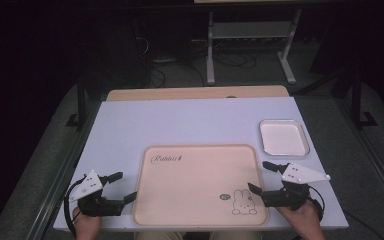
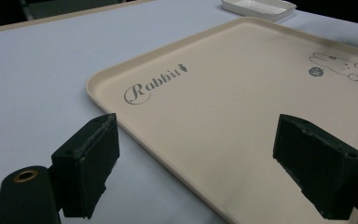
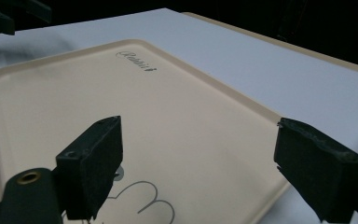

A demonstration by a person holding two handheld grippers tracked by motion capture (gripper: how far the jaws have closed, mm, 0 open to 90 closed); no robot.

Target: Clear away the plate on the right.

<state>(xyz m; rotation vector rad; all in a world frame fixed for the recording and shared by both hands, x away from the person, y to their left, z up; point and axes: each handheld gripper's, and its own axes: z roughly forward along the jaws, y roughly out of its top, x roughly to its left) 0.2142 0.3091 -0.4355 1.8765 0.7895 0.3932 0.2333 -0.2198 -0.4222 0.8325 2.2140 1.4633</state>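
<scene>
— Both tongs are down at the near corners of the beige tray (image 1: 200, 185), one on each side. Why there?

— My guess is they mean to lift or shift it together. The left tongs (image 1: 119, 186) sit just off the tray's near left edge, jaws spread wide with nothing between them. The right tongs (image 1: 260, 176) mirror that at the near right edge, close by the little rabbit drawing (image 1: 243, 202), also spread and empty.

— So nothing is gripped yet?

— No. In the left gripper view the tray's rim (image 2: 103, 100) runs between the spread jaws, so it seems lined up to bite on the edge.

— And the small white dish (image 1: 284, 137)?

— Beyond the right tongs, apart from the tray, bare on the worktop (image 1: 180, 122). It looks parked out of the way for now.
</scene>
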